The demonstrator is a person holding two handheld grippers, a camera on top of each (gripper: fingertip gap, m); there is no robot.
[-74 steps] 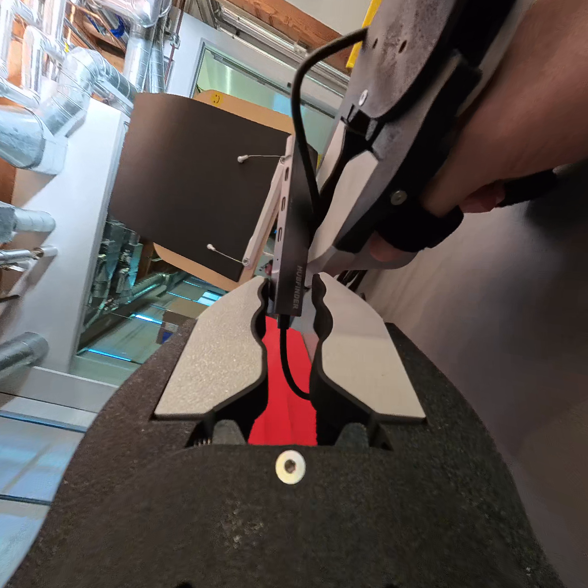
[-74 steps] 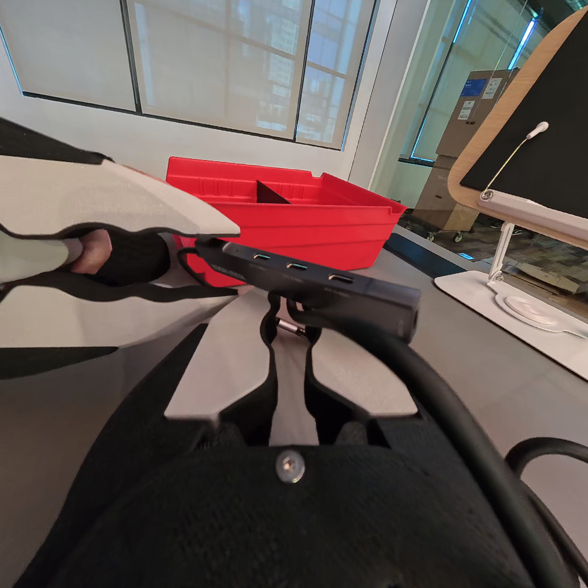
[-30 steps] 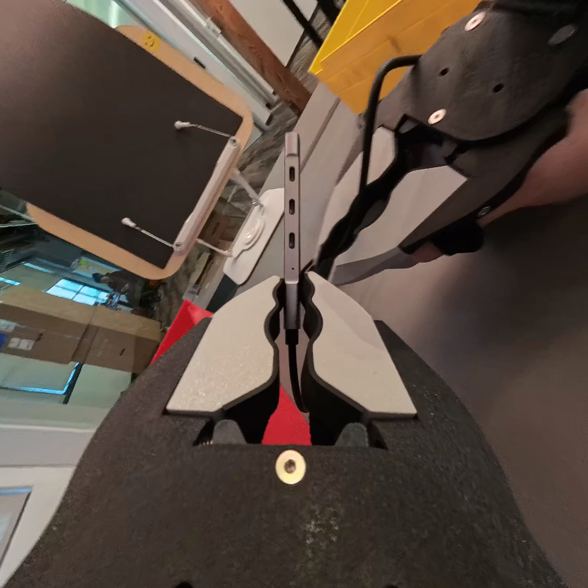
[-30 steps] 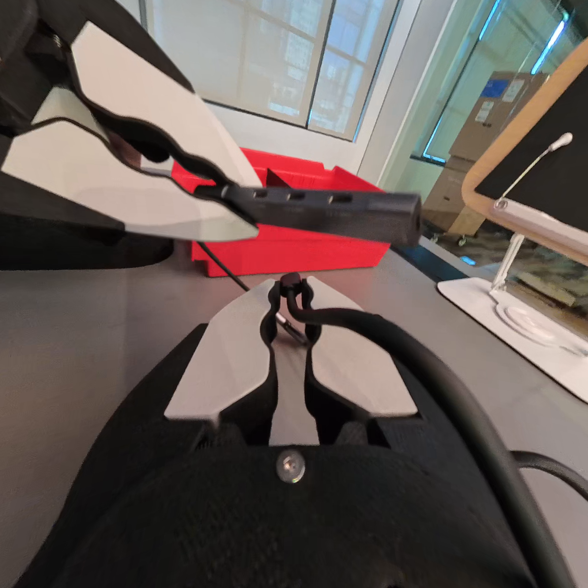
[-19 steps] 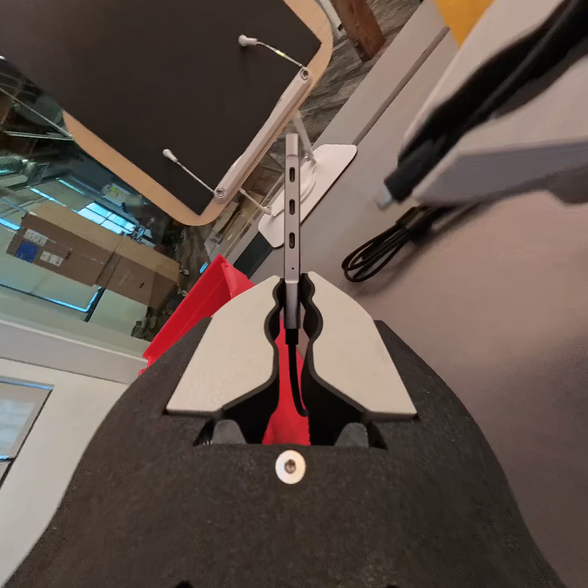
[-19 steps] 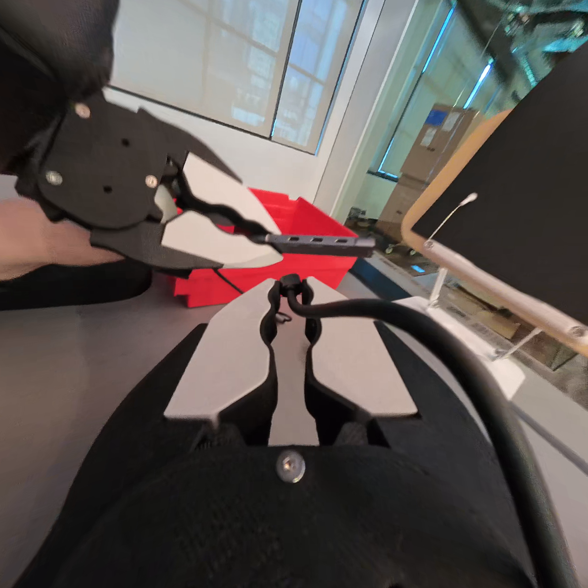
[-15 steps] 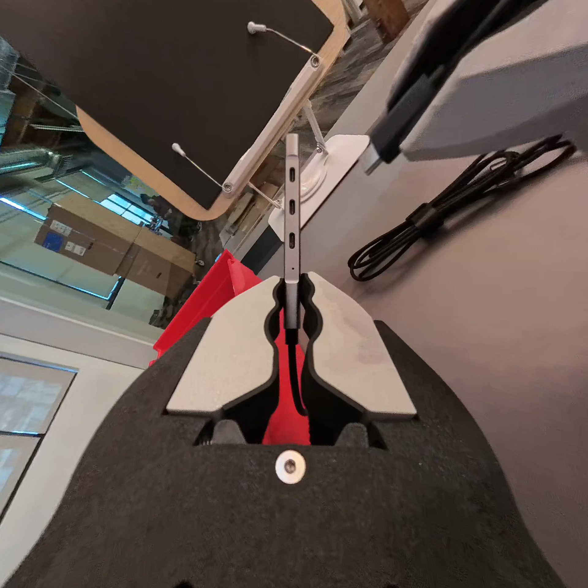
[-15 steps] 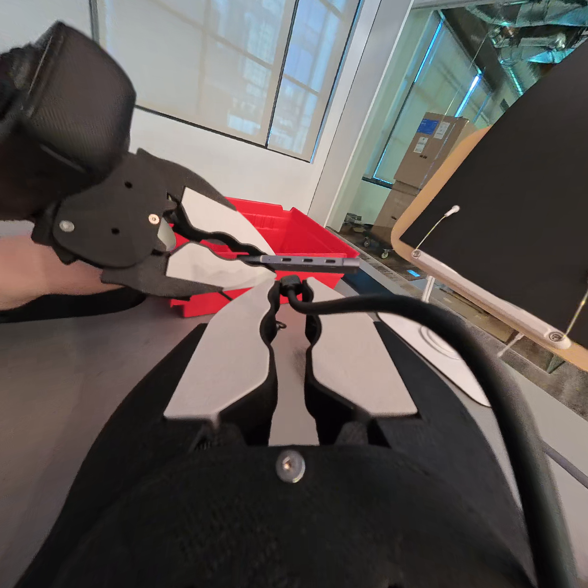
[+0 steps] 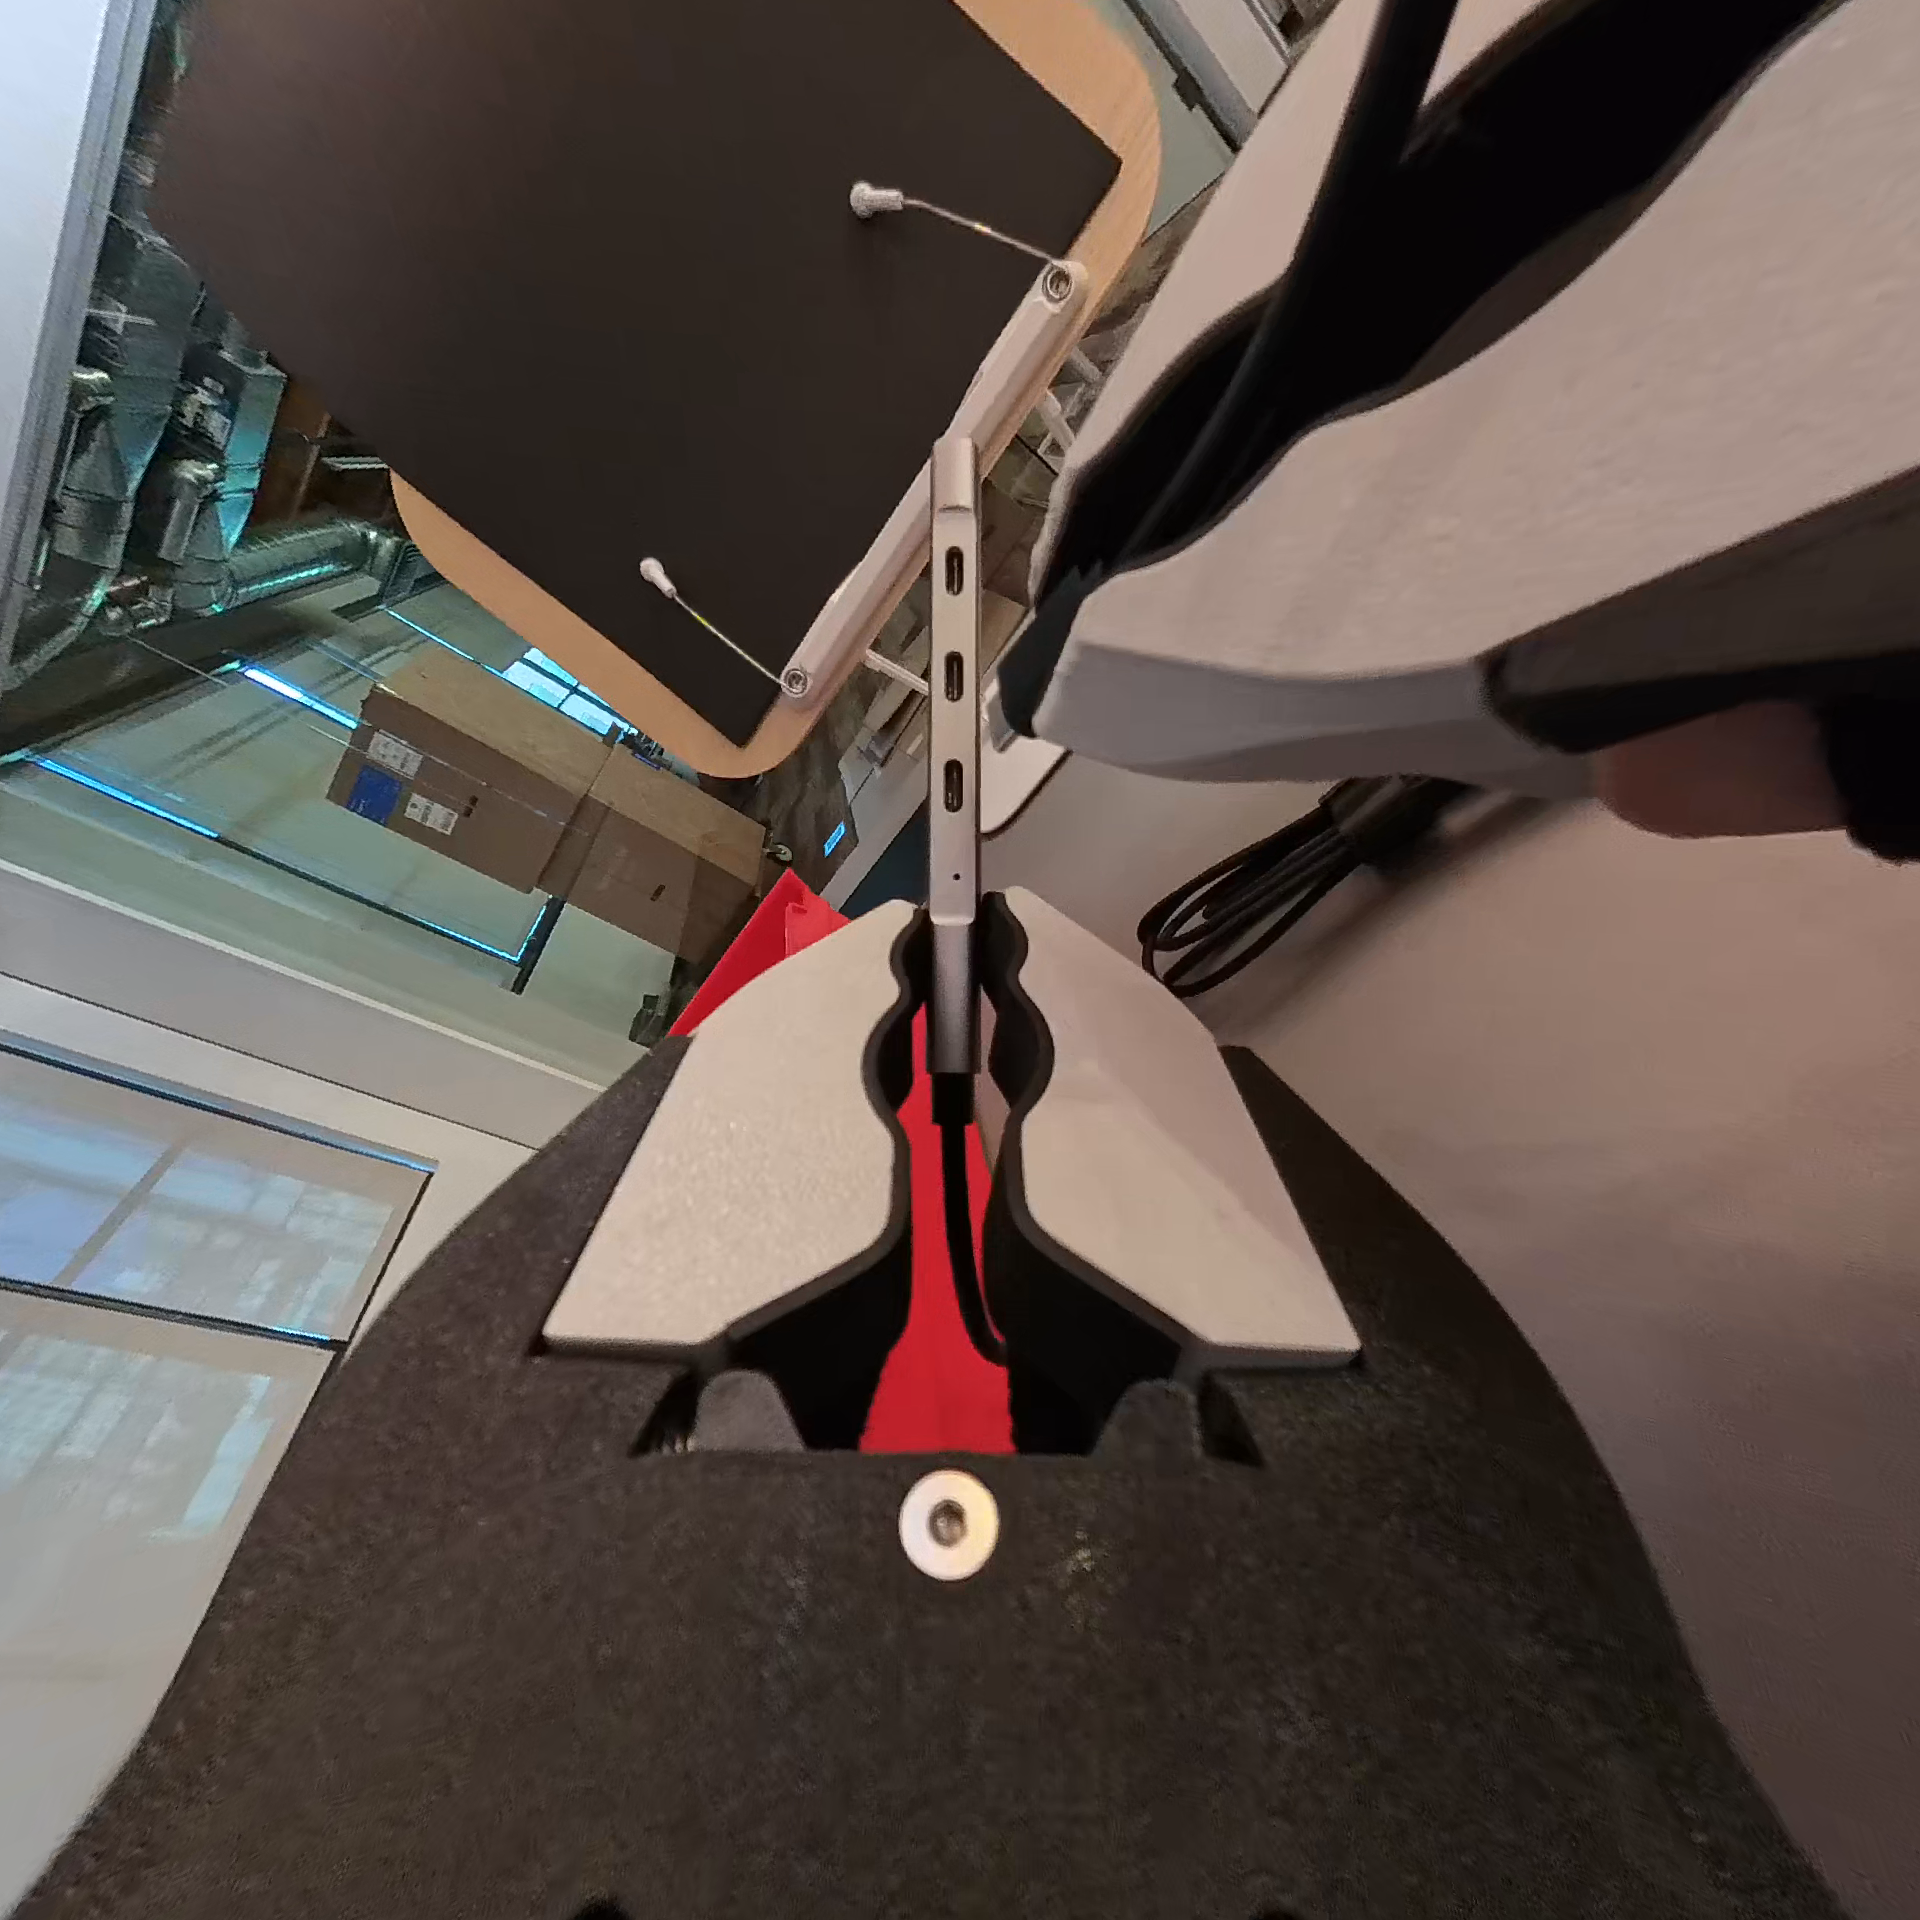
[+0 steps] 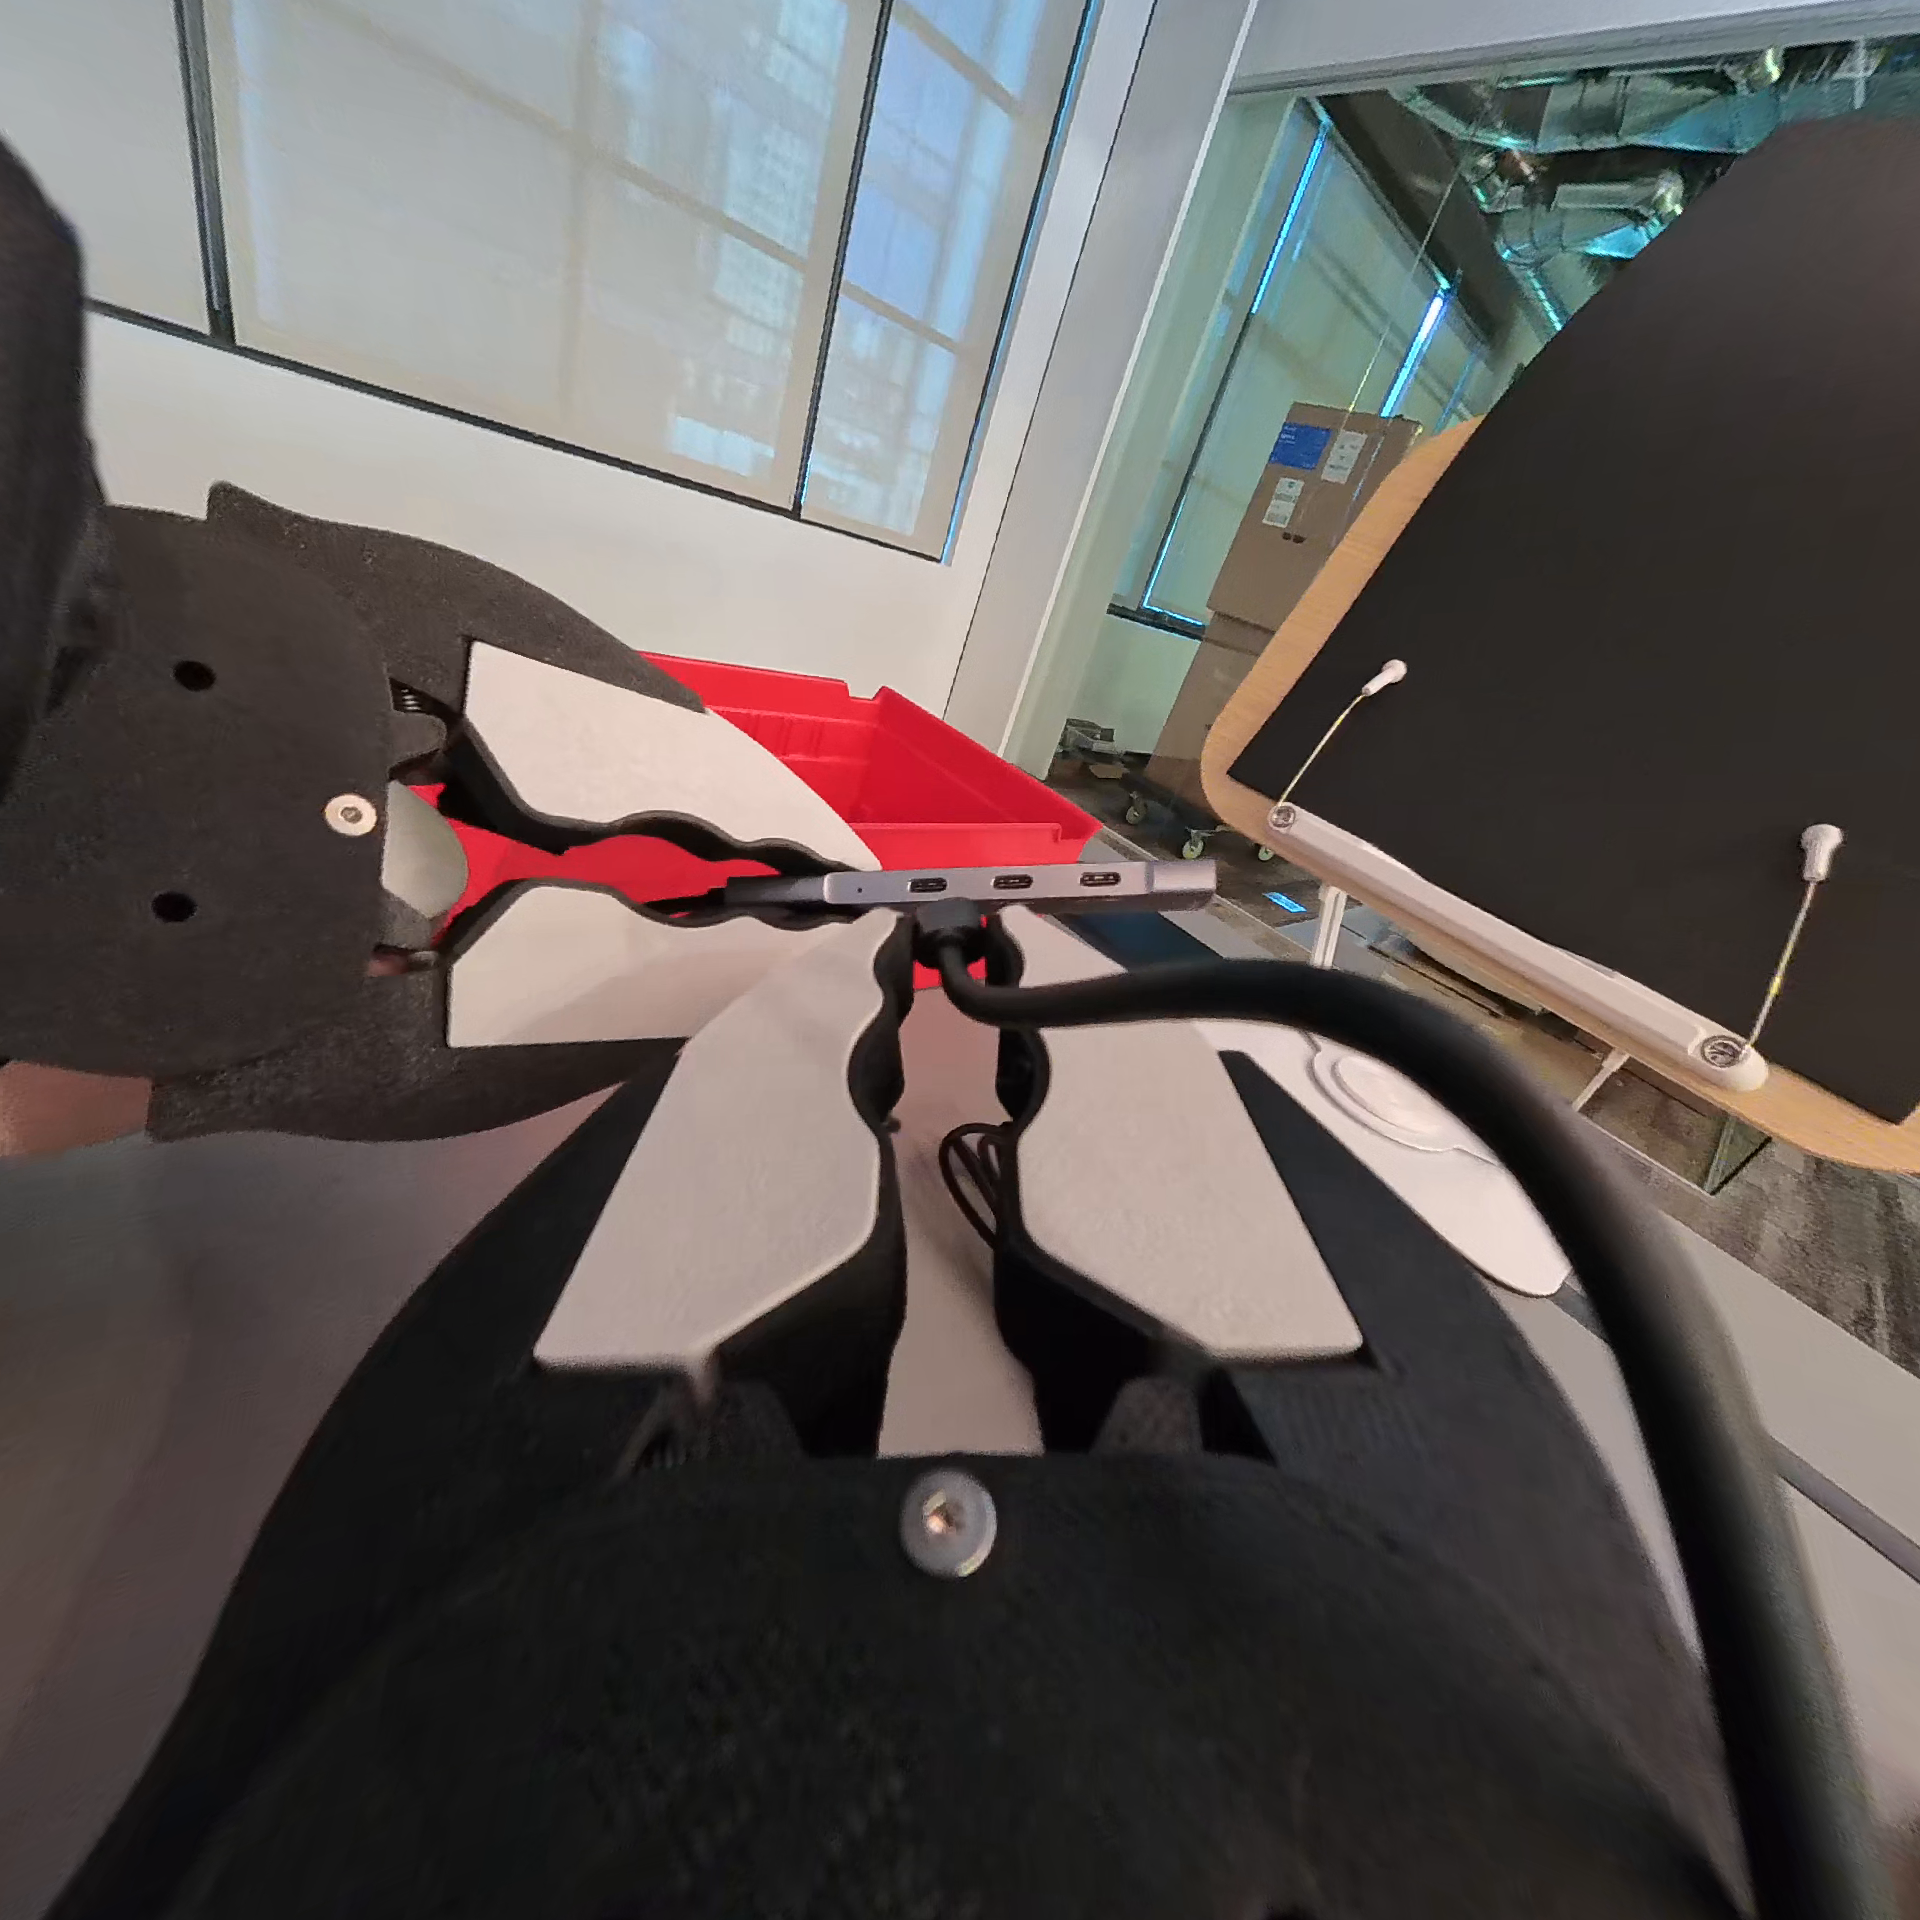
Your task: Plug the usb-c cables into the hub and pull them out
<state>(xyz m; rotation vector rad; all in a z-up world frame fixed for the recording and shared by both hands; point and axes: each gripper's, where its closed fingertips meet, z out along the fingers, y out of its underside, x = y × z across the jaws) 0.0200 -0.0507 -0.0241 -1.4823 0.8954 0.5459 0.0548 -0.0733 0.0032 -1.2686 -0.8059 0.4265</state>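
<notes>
Now keep the left gripper (image 9: 954, 914) tight on the hub (image 9: 954, 665); right gripper (image 10: 948, 925), tight on the plug (image 10: 943, 921), shd push straight.

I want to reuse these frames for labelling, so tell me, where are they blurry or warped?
Left wrist view: the hub is sharp, while the right tongs coming in at upper right are smeared. Right wrist view: the hub's ports are crisp, the cable is soft near the lens, and the window frames bow from wide-angle distortion.
</notes>
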